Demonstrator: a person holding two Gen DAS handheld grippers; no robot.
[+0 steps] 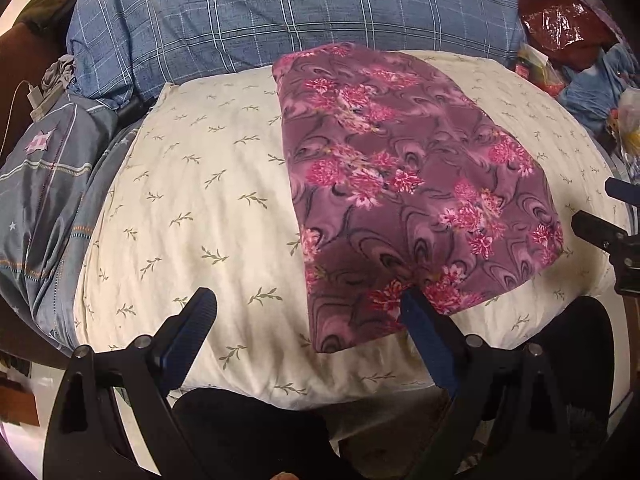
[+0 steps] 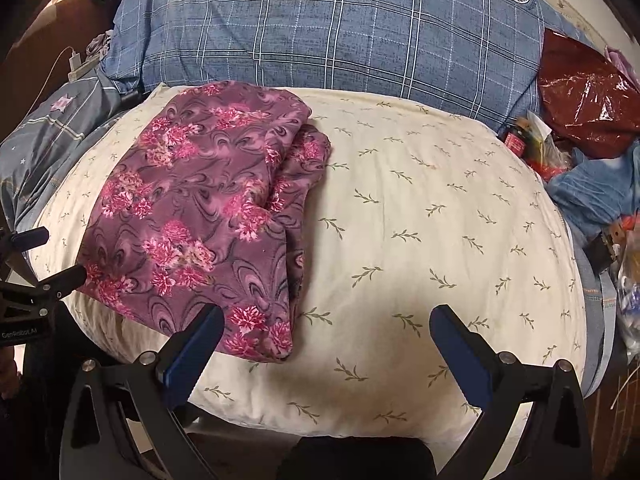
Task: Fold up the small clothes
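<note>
**Folded floral garment on the pillow, both grippers wide and empty**

The purple floral garment (image 1: 416,196) lies folded in a rough rectangle on a cream pillow (image 1: 192,208) printed with small green sprigs. From the left wrist view it sits on the right half of the pillow, its top surface smooth and its near corner close to the pillow's front edge. The right wrist view shows something the other does not: along the garment's (image 2: 200,216) right edge the stacked layers are visible, with a lower layer bulging out past the top one near the far corner.

The left gripper (image 1: 308,308) has its jaws spread wide, holding nothing; its right finger overlaps the garment's near edge in the picture, though contact cannot be judged. The right gripper (image 2: 326,324) is likewise wide open and empty, its left finger over the garment's near corner.

Behind the pillow lies a blue plaid quilt (image 2: 320,36); a dark red plastic bag (image 2: 584,100) sits at the right, and a white charger (image 2: 76,65) at the left.
</note>
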